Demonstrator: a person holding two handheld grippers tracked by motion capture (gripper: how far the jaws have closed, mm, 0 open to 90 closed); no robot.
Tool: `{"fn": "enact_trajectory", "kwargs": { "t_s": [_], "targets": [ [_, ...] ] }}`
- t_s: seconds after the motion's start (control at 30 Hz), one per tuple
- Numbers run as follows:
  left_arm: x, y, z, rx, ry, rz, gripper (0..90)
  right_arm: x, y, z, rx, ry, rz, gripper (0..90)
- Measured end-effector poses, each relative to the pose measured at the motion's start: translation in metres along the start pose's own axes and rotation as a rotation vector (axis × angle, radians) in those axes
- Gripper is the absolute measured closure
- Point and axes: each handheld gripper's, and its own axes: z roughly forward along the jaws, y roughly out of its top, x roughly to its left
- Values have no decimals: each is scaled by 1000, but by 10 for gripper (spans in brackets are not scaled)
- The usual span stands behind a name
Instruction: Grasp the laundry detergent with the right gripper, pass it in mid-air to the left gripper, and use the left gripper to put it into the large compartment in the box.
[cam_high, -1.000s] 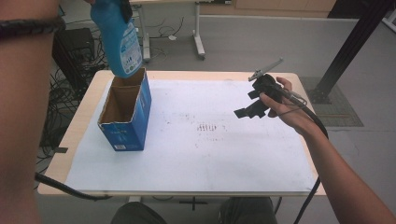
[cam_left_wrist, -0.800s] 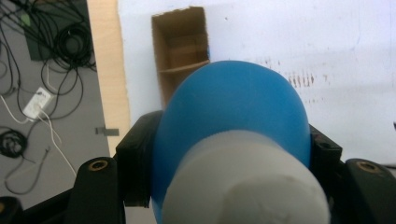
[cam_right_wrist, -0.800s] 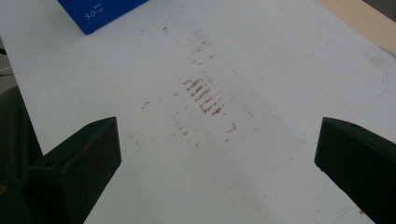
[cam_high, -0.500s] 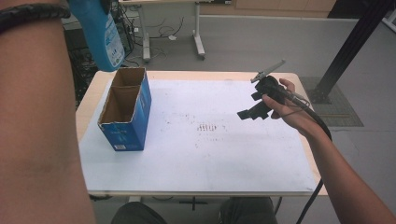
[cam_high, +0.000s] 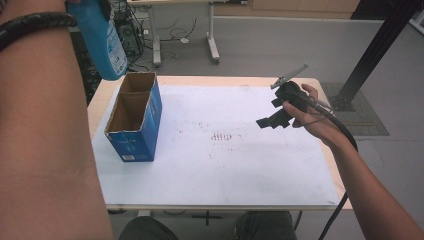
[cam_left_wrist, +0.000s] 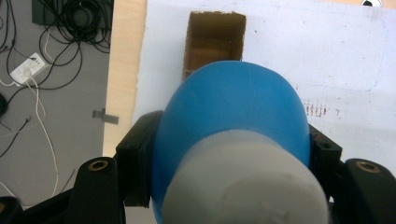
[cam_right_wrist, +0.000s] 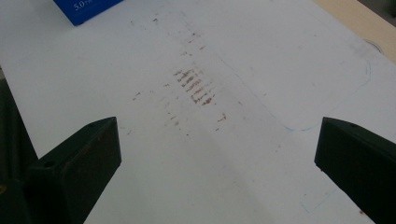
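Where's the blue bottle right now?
High view, top left: the blue bottle hangs in the left gripper, in the air just left of the open cardboard box.

- The blue bottle (cam_high: 102, 42) – glossy plastic with a paler label on its side – hangs upright in the air, up off the desk (cam_high: 225, 165), above and just past the back left corner of the box. From the left claw's camera its rounded blue shoulder (cam_left_wrist: 233, 112) and grey-white cap (cam_left_wrist: 243, 182) sit between the two black jaws, which press on its sides.
- The blue cardboard box (cam_high: 134, 120) stands on the desk near its left edge, top open, brown inside, split into two compartments, both with nothing in them.
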Motion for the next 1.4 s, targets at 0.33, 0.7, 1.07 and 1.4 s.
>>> {"fn": "enact_trajectory", "kwargs": {
  "t_s": [0.33,0.7,1.07,1.4],
  "targets": [
    [3,1,15,-1,6,-7,360,1,-2,1,7,-7,-5,5],
    [7,2,37,9,7,-9,360,1,-2,4,17,-7,-10,4],
    [12,1,67,18,1,-12,360,2,-4,9,31,-6,-13,4],
    [15,-2,91,52,-7,-6,360,3,-1,10,33,-3,-20,5]
  ]
}}
